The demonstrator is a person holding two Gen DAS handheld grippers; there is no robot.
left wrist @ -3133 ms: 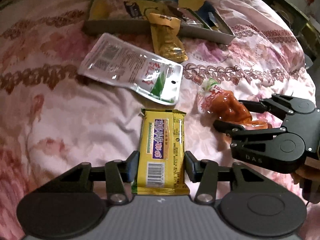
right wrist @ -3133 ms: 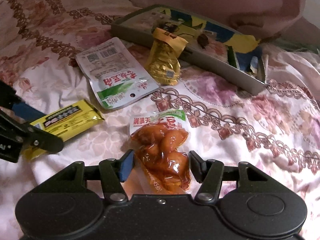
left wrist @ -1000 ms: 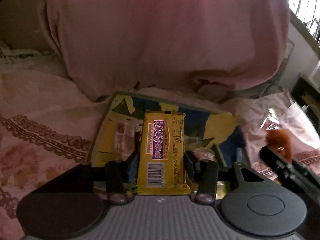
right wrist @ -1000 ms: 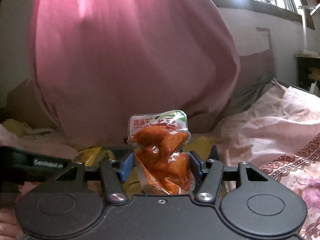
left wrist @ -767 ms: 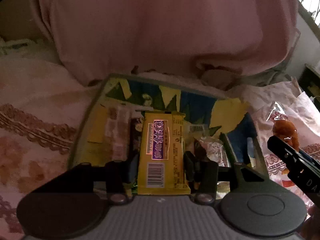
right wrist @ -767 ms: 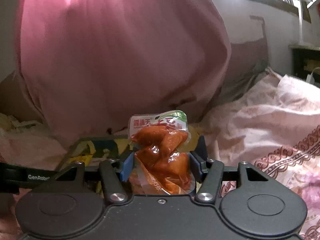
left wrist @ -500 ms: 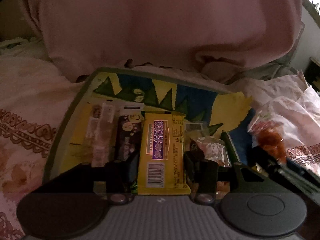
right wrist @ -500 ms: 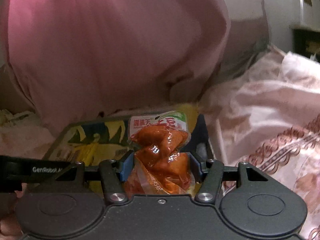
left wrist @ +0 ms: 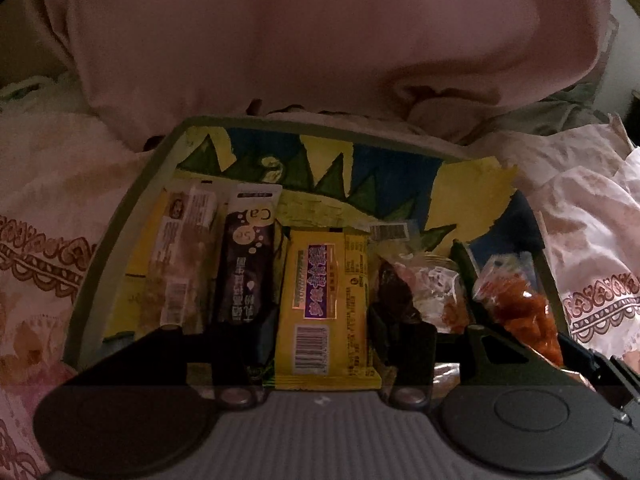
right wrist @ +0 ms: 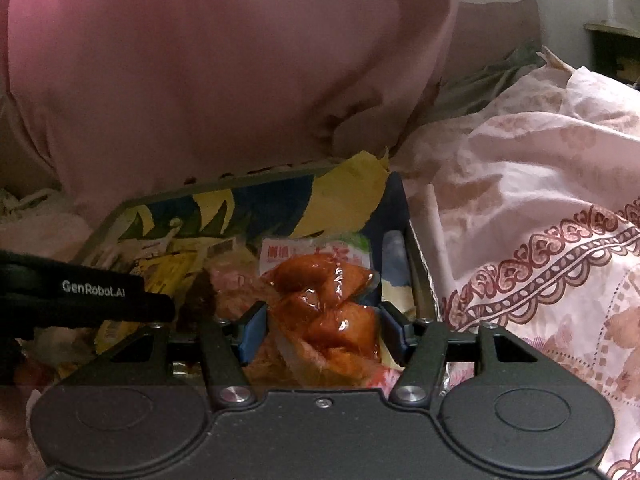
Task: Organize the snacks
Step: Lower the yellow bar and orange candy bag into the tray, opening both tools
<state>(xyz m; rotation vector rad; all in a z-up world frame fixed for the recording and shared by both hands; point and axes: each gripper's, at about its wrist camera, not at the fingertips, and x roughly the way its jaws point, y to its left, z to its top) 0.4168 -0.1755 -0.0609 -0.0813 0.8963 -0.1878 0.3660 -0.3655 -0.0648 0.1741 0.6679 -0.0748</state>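
A grey-green shallow box [left wrist: 120,216] with a blue and yellow lining lies on the bed. My left gripper [left wrist: 324,328] is shut on a yellow snack bar [left wrist: 326,312] and holds it low over the middle of the box. My right gripper [right wrist: 322,332] holds an orange snack packet [right wrist: 324,304] down inside the box's right end [right wrist: 400,208]. Its jaws are opening, and the blue pads still touch the packet. In the left wrist view the orange packet [left wrist: 520,308] shows at the right. The left gripper's finger [right wrist: 100,300] crosses the right wrist view at the left.
Inside the box lie a dark purple packet [left wrist: 248,272], a clear wrapped bar [left wrist: 180,264] and a clear packet with a dark piece [left wrist: 420,292]. A large pink cushion [left wrist: 280,40] rises right behind the box. Floral bedding [right wrist: 540,240] surrounds it.
Both grippers have come down and forward over the box with their snacks. The box now fills the lower view, and the orange packet sits lower in its right end.
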